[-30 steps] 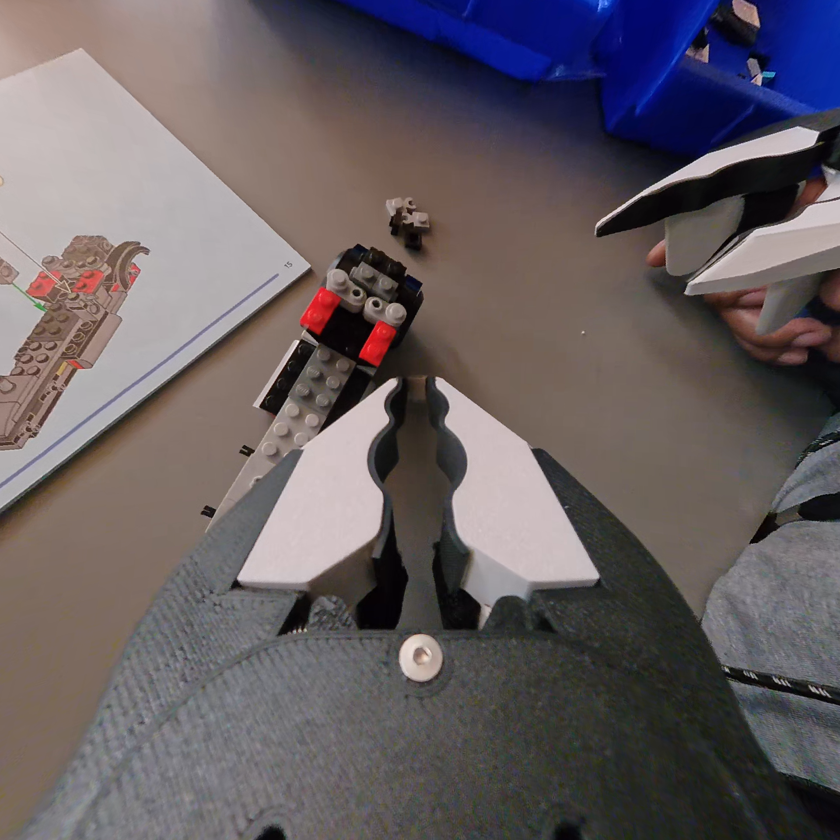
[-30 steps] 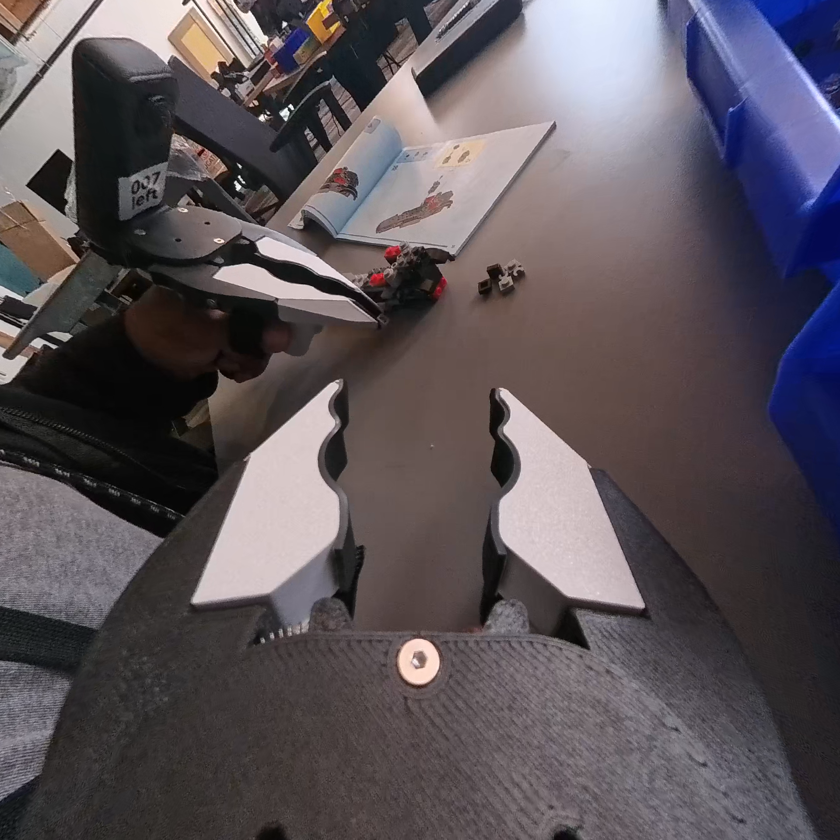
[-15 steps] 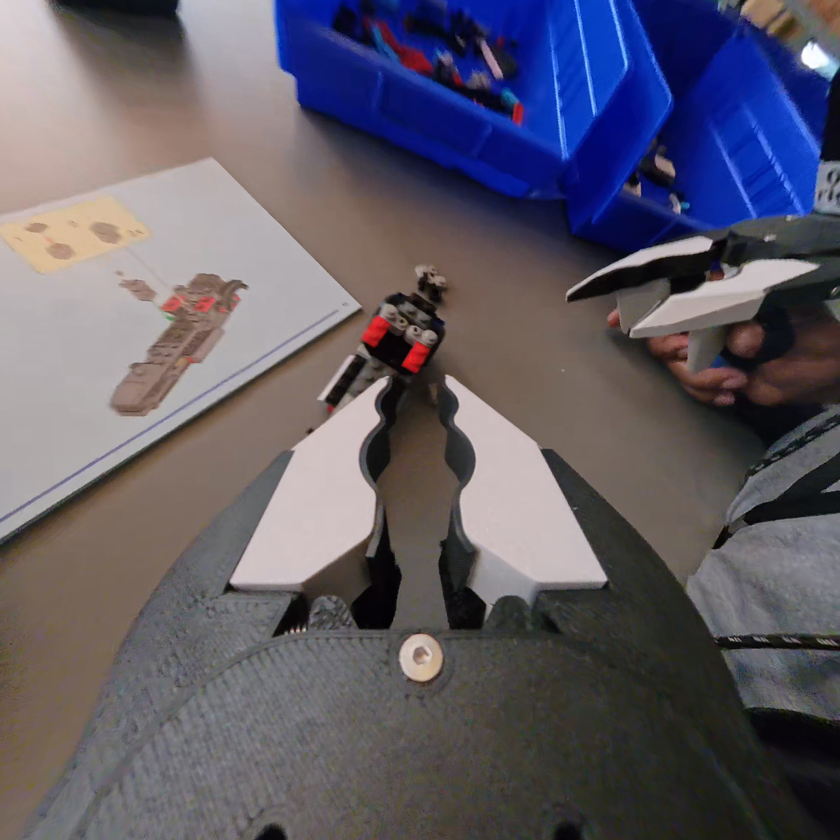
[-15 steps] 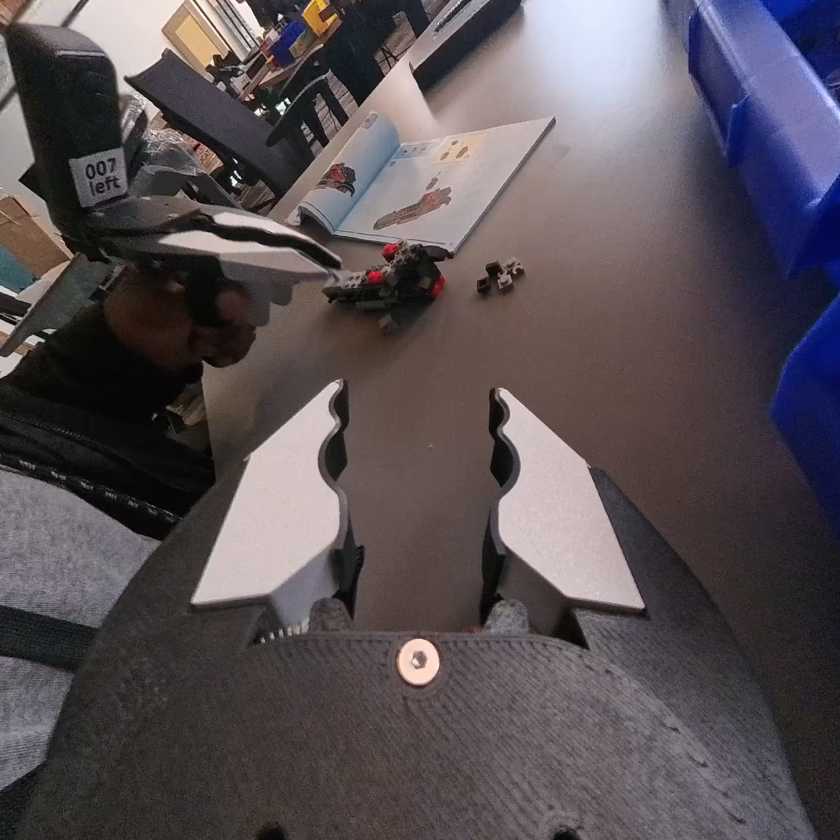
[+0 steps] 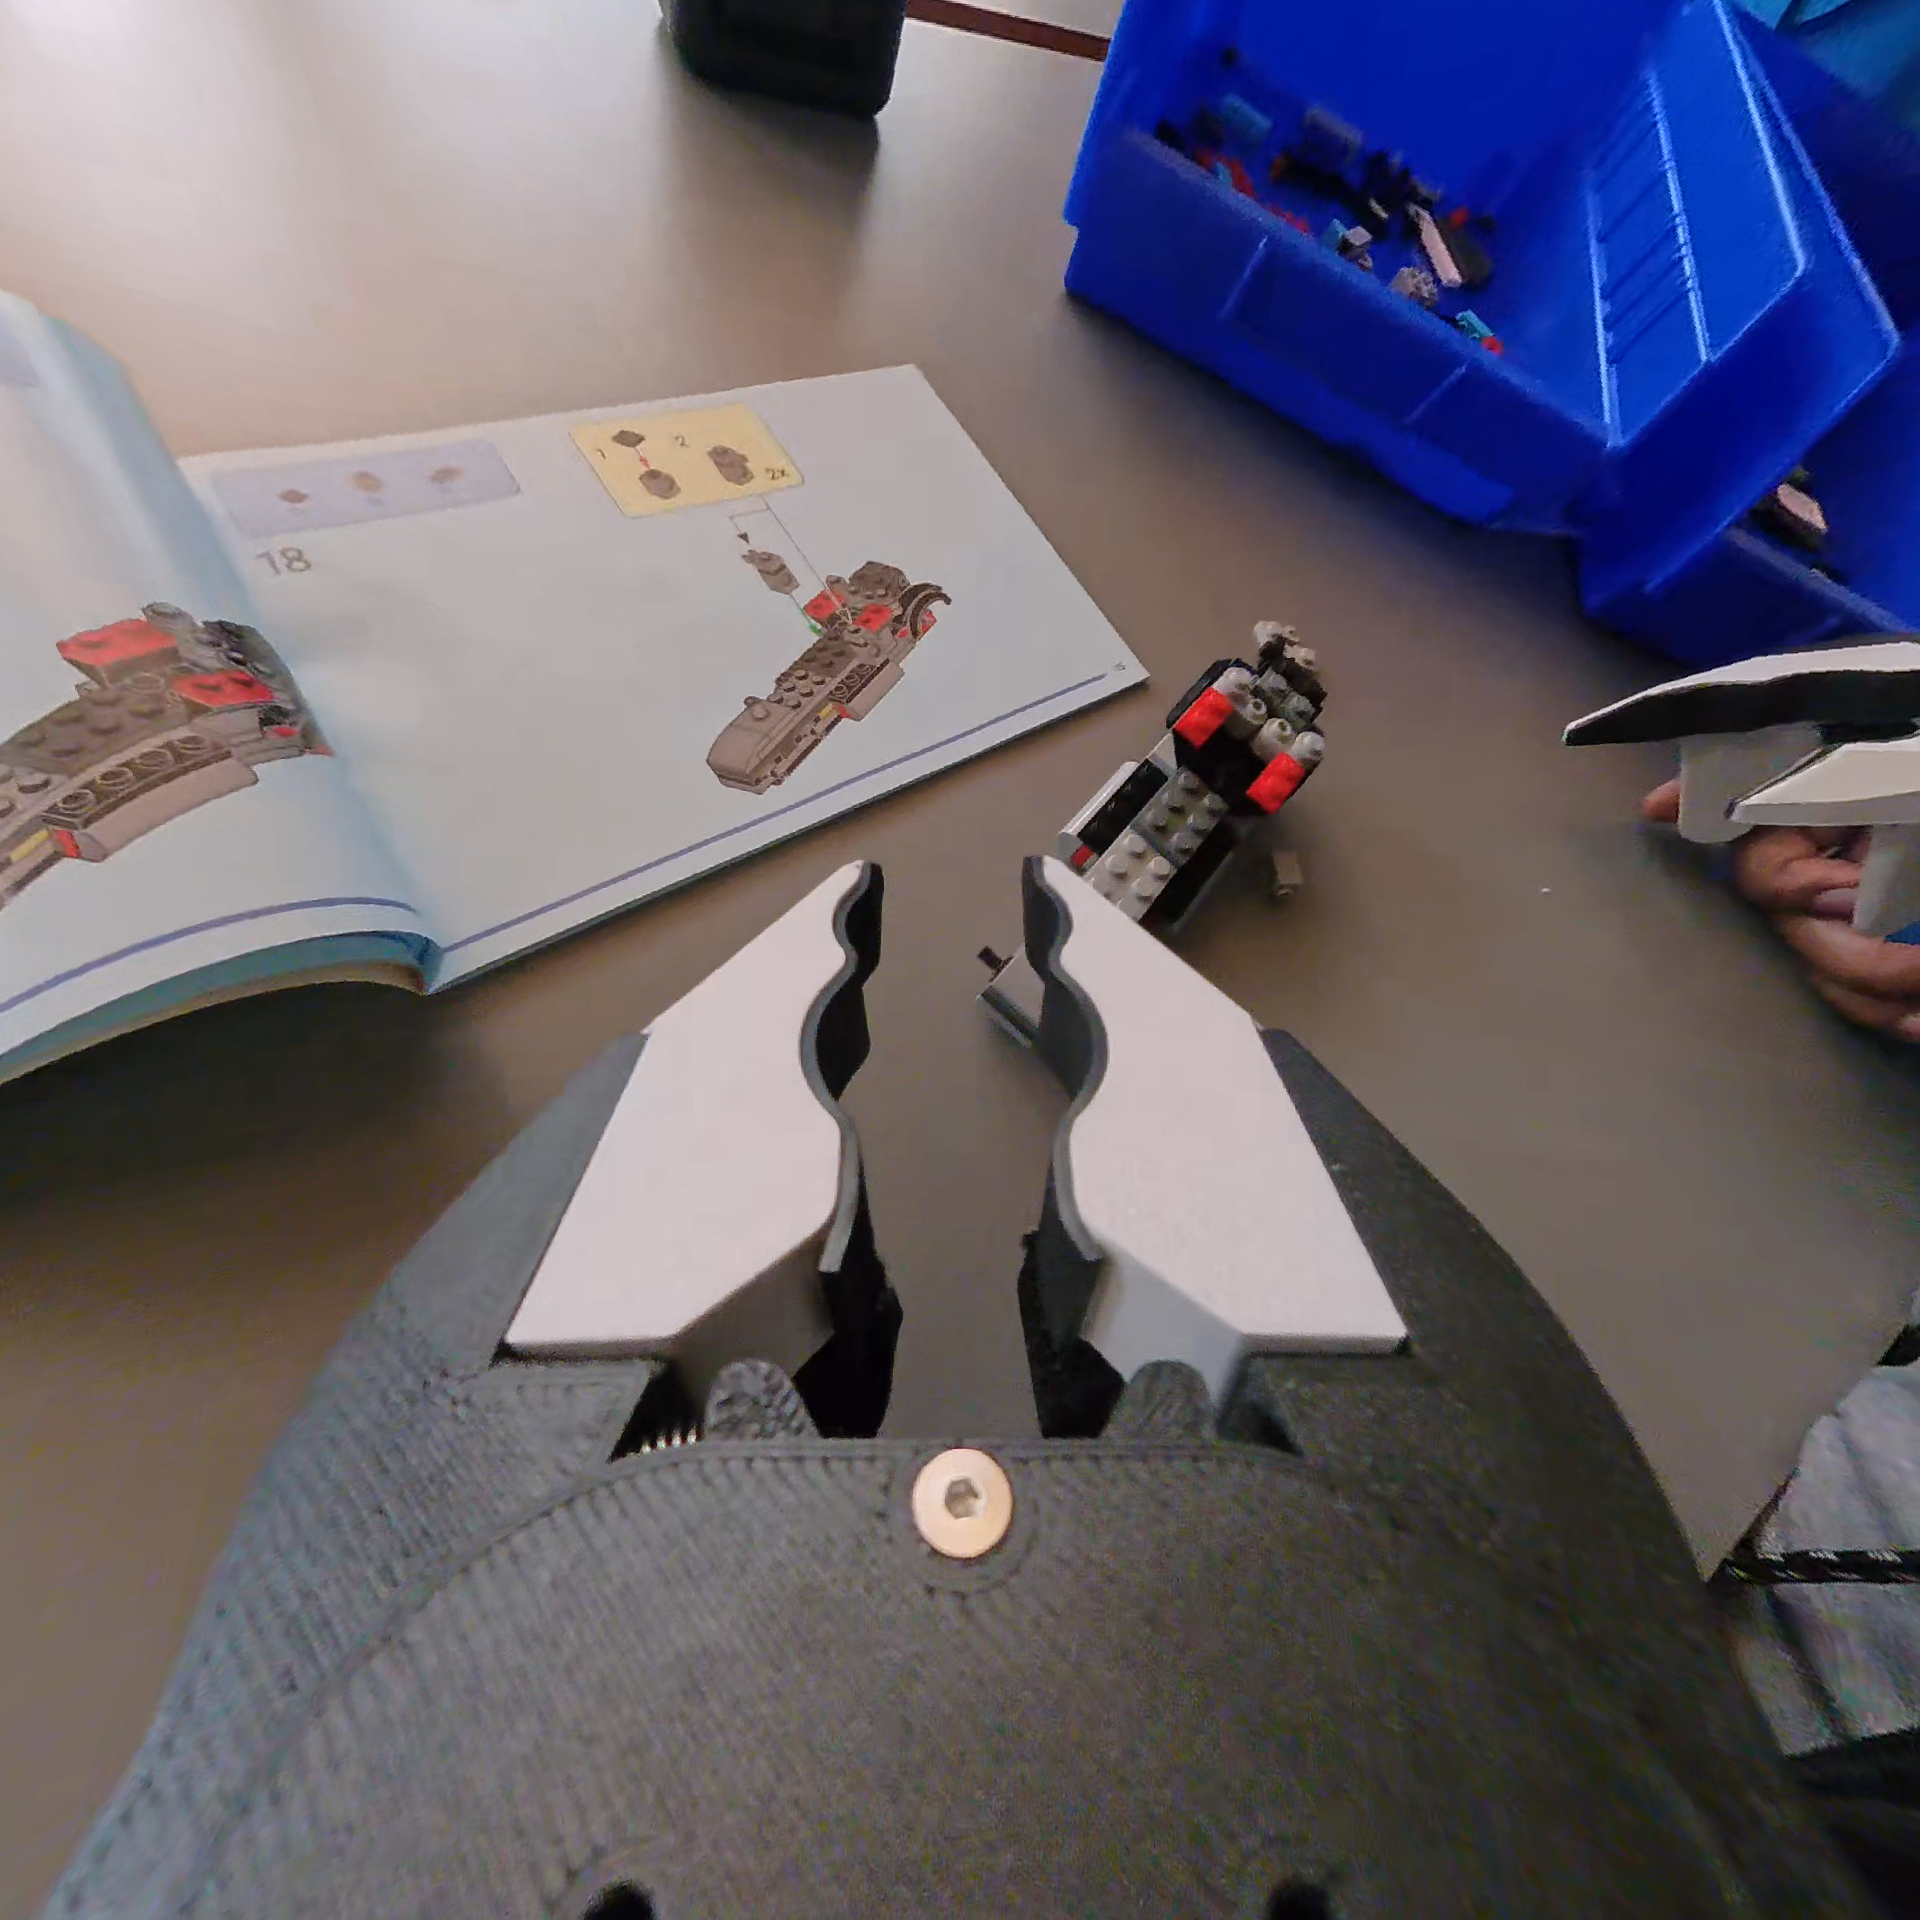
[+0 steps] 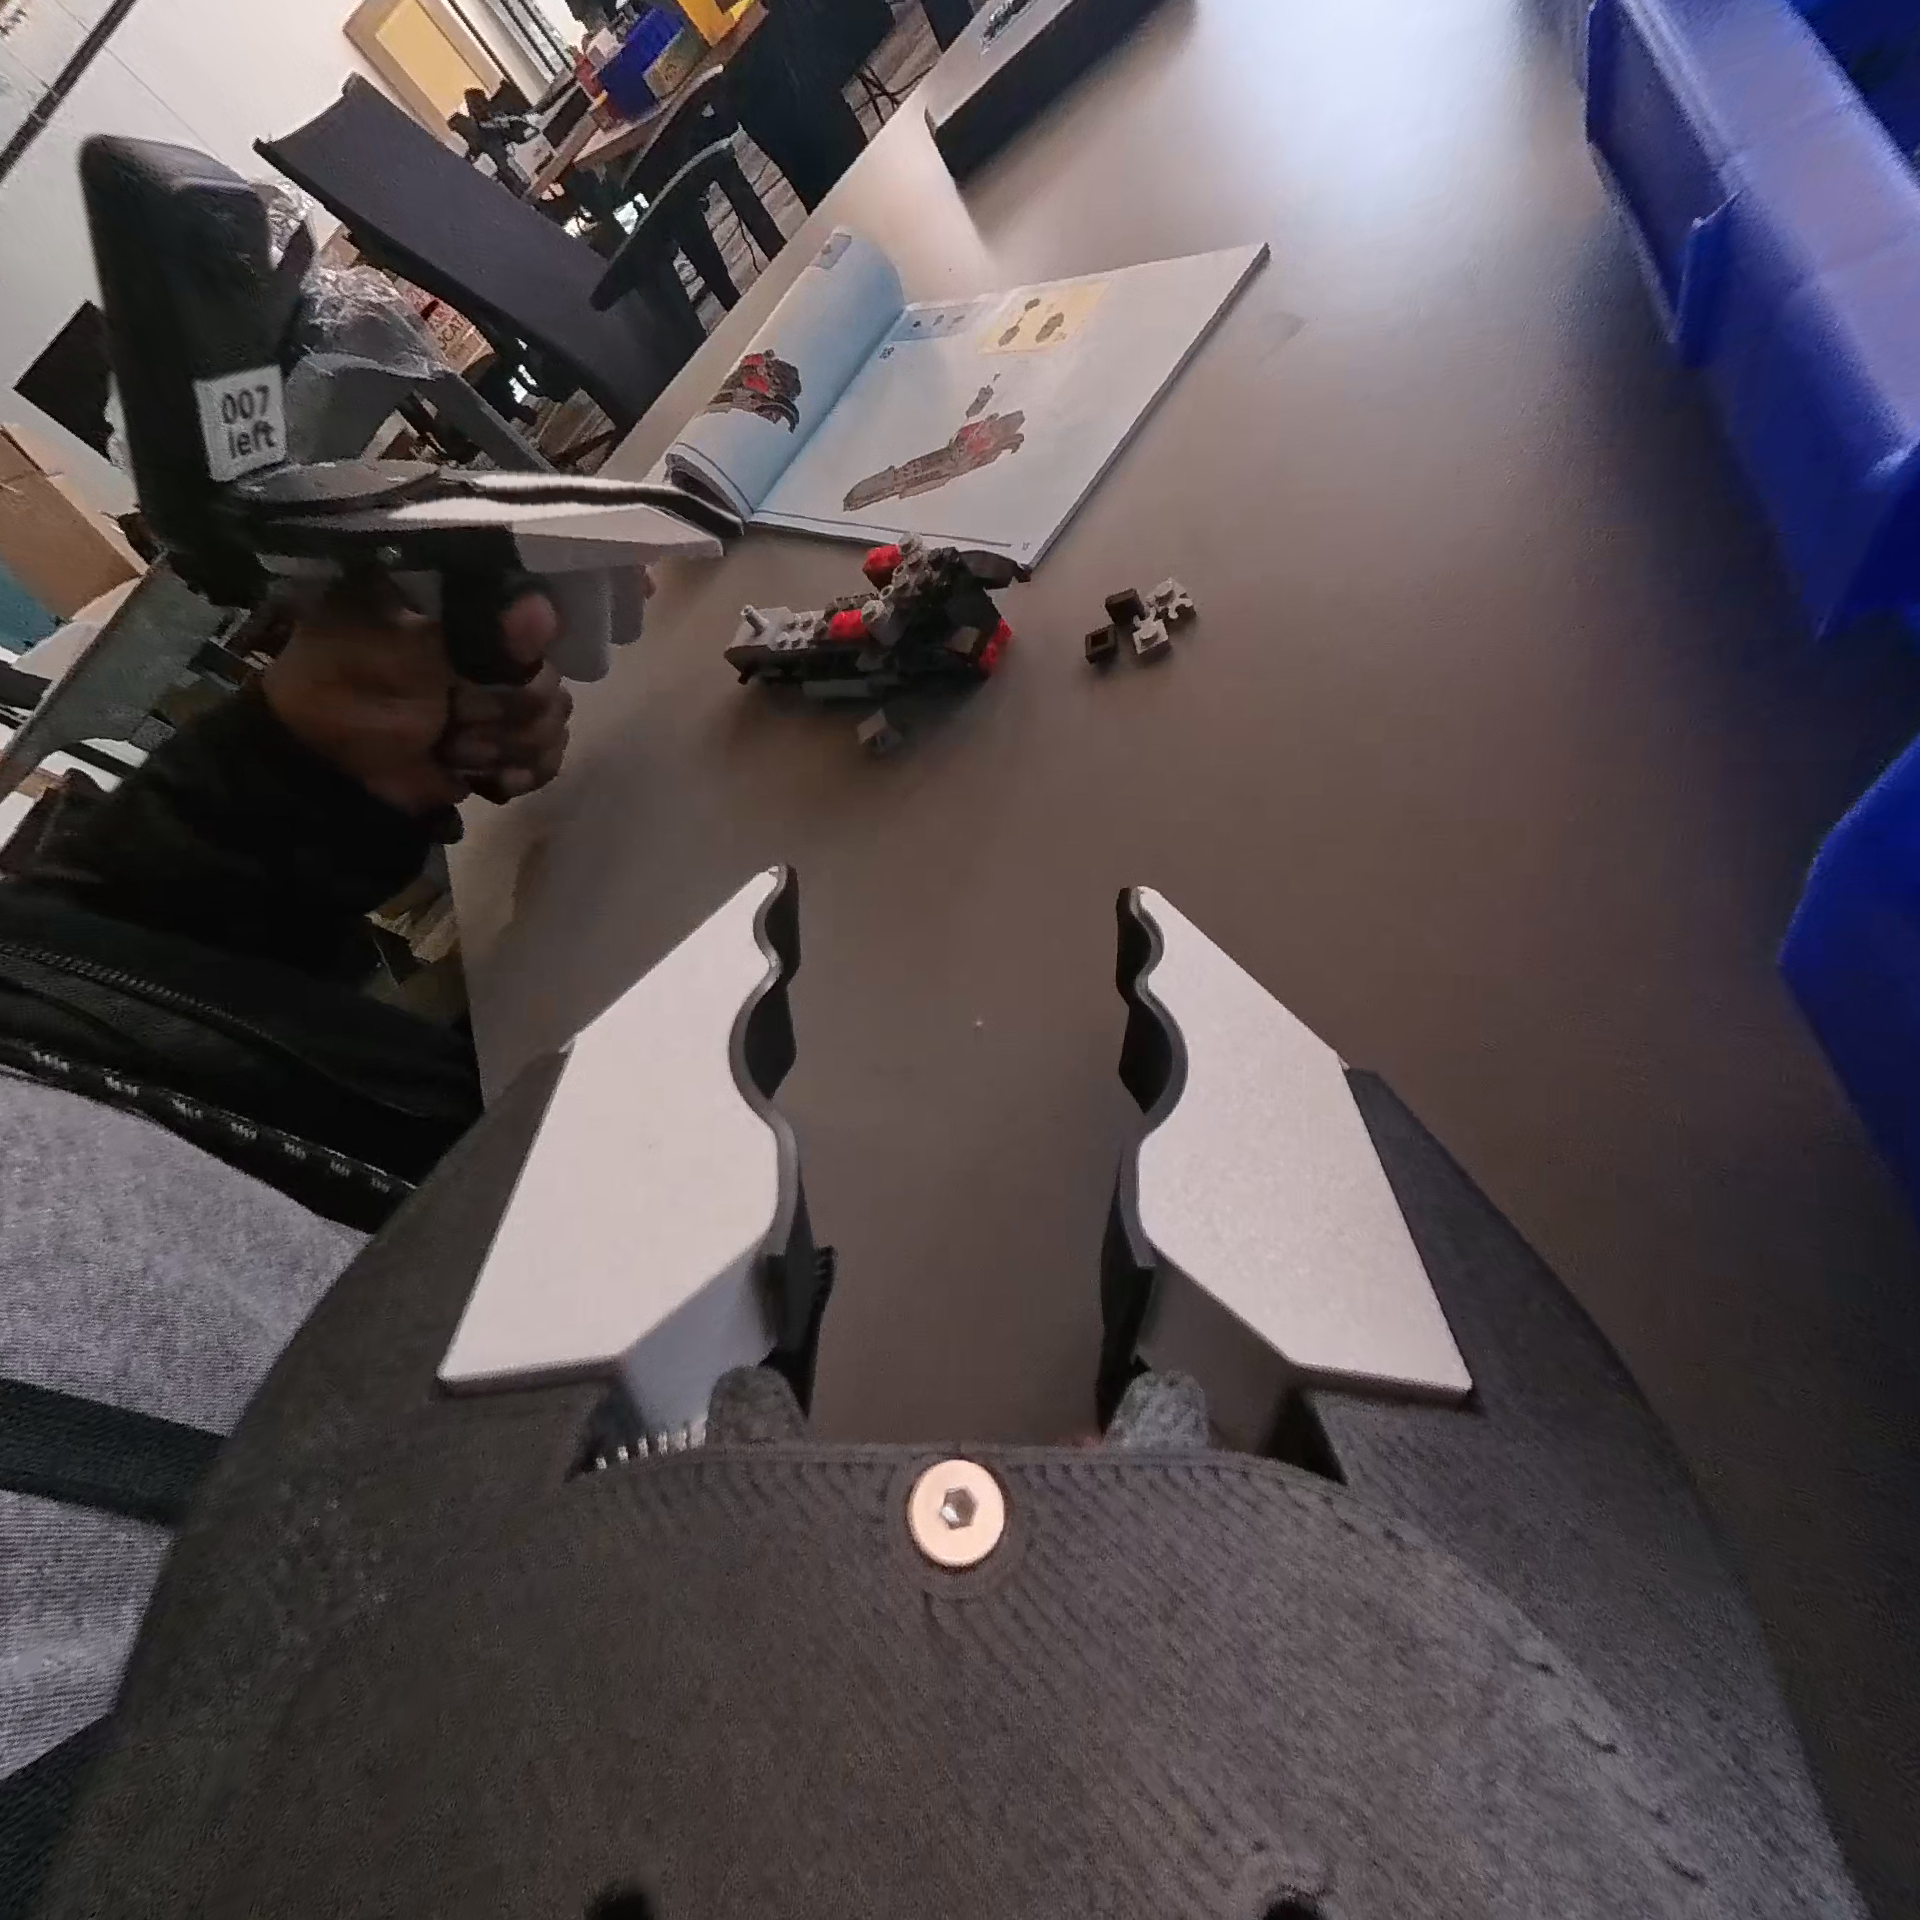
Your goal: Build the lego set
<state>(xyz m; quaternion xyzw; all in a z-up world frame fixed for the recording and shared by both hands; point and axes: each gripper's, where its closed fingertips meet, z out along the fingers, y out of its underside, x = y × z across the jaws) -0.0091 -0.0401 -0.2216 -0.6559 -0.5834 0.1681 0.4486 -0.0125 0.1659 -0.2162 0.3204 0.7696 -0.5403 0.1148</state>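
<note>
My left gripper (image 5: 951,883) has lifted back from the model (image 5: 1195,790) and spread its fingers; right gripper (image 6: 956,899) gapes, empty. One model lies just beside the booklet (image 5: 582,665); maybe three loose bits (image 6: 1141,621) beyond it. I judge next: pick one, press it on

Left gripper (image 5: 951,883), nearly closed a second ago, now parted and pulled back from the lego model (image 5: 1195,800), which sits upper right of its tips; instruction booklet (image 5: 499,665) fills the frame's left.
</note>
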